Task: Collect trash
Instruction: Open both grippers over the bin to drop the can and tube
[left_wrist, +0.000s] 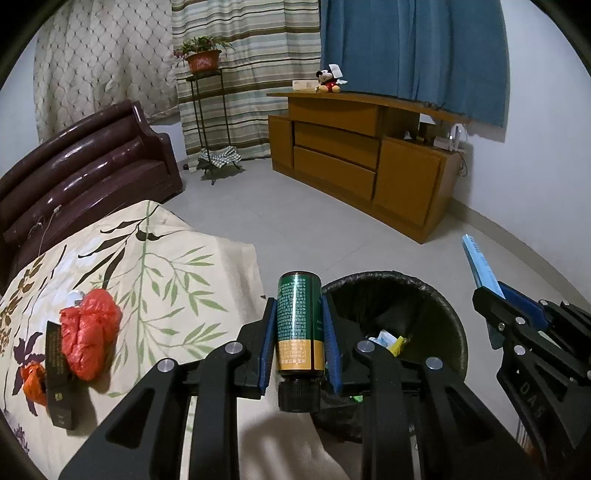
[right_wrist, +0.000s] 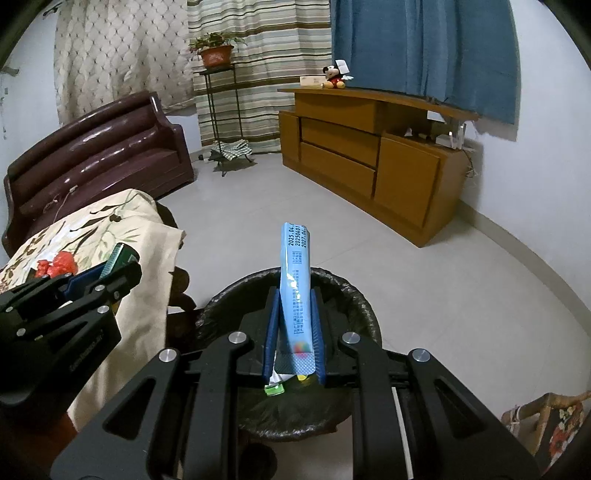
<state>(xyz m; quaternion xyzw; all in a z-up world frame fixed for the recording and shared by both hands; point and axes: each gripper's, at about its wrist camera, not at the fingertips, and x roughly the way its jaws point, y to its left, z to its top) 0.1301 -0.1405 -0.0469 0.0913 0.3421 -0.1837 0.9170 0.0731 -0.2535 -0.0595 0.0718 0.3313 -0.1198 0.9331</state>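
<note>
My left gripper (left_wrist: 298, 306) is shut on a green and gold bottle (left_wrist: 297, 321), black cap toward the camera, held at the left rim of the black-lined trash bin (left_wrist: 450, 314). My right gripper (right_wrist: 295, 295) is shut on a light blue tube (right_wrist: 295, 273), which points up over the trash bin (right_wrist: 354, 288). The right gripper (left_wrist: 491, 295) with its blue tube (left_wrist: 480, 266) shows at the right of the left wrist view. In the right wrist view the left gripper (right_wrist: 118, 264) sits at the left. Wrappers (left_wrist: 388, 338) lie inside the bin.
A floral-cloth table (left_wrist: 166, 258) at left carries a red plastic bag (left_wrist: 88, 332), a dark box (left_wrist: 57, 373) and an orange scrap (left_wrist: 33, 380). Beyond are a maroon sofa (left_wrist: 92, 162), a plant stand (left_wrist: 207, 110) and a wooden cabinet (left_wrist: 362, 158) across bare tiled floor.
</note>
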